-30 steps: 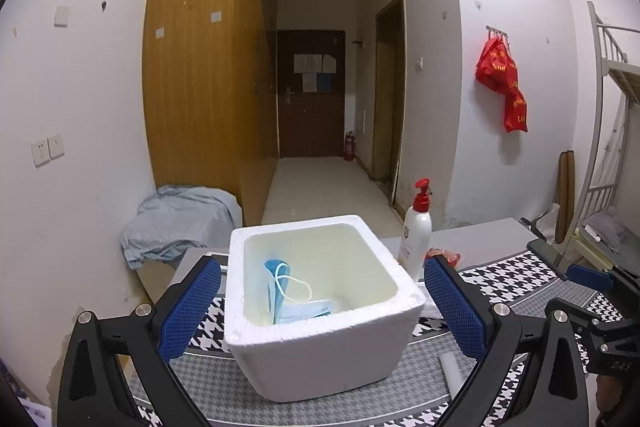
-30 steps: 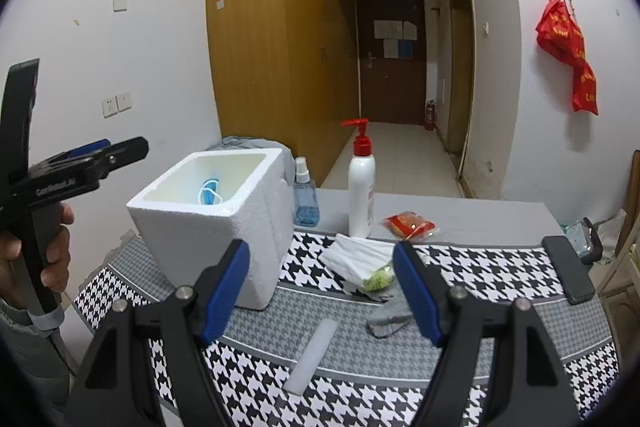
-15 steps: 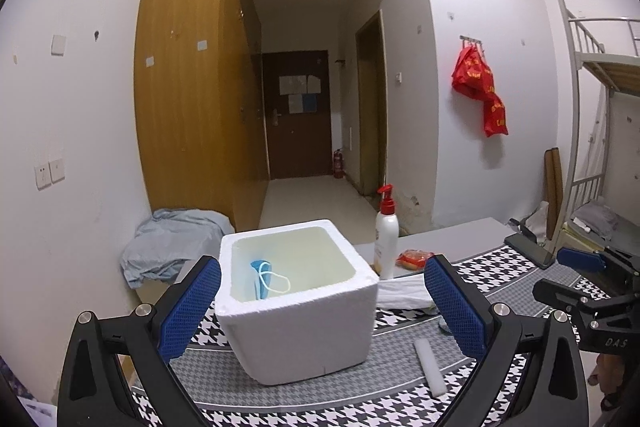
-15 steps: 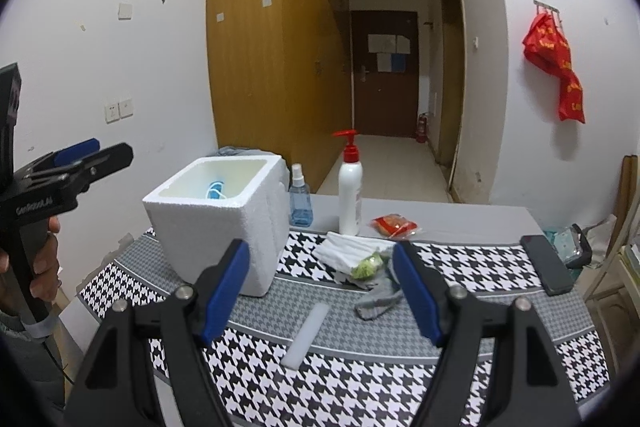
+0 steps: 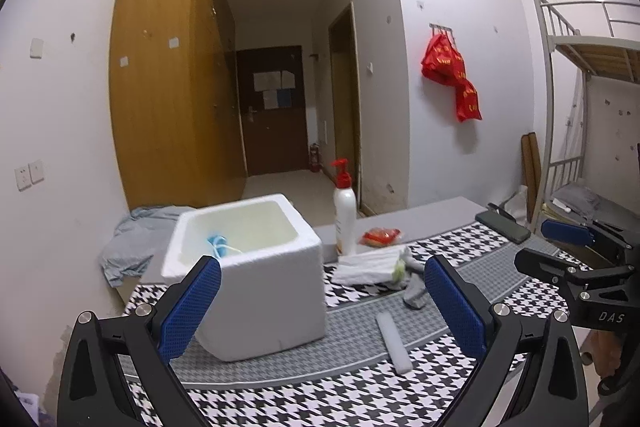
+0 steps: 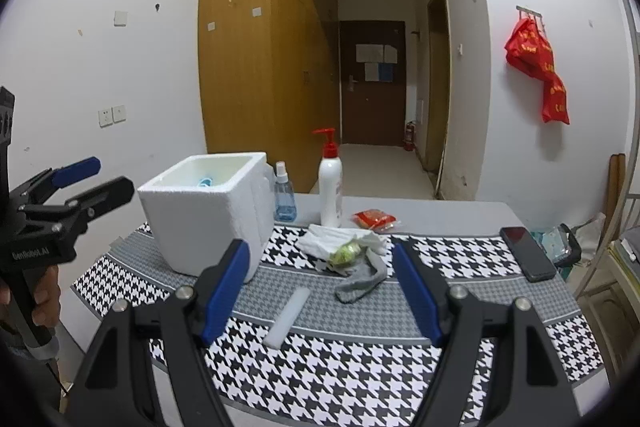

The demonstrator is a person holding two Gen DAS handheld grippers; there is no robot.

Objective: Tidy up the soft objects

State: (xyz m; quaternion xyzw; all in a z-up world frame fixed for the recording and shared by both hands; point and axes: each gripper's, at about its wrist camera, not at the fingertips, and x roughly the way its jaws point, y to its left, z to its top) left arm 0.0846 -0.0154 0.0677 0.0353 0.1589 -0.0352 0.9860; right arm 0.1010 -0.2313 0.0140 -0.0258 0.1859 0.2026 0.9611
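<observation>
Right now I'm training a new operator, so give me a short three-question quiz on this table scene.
1. True or false: the blue mask lies inside the foam box.
2. Which is nearest the grey sock? A) phone B) white cloth C) spray bottle
3. Fill in: both the left gripper and right gripper are ____.

Key: 1 true; 2 B; 3 open.

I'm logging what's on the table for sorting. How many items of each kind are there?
Containers: 1, white foam box
Bottles: 2, white pump bottle, blue spray bottle
Soft items: 3, blue face mask, white cloth, grey sock
Red packets: 1
Black phones: 1
White foam strips: 1
Total: 9
</observation>
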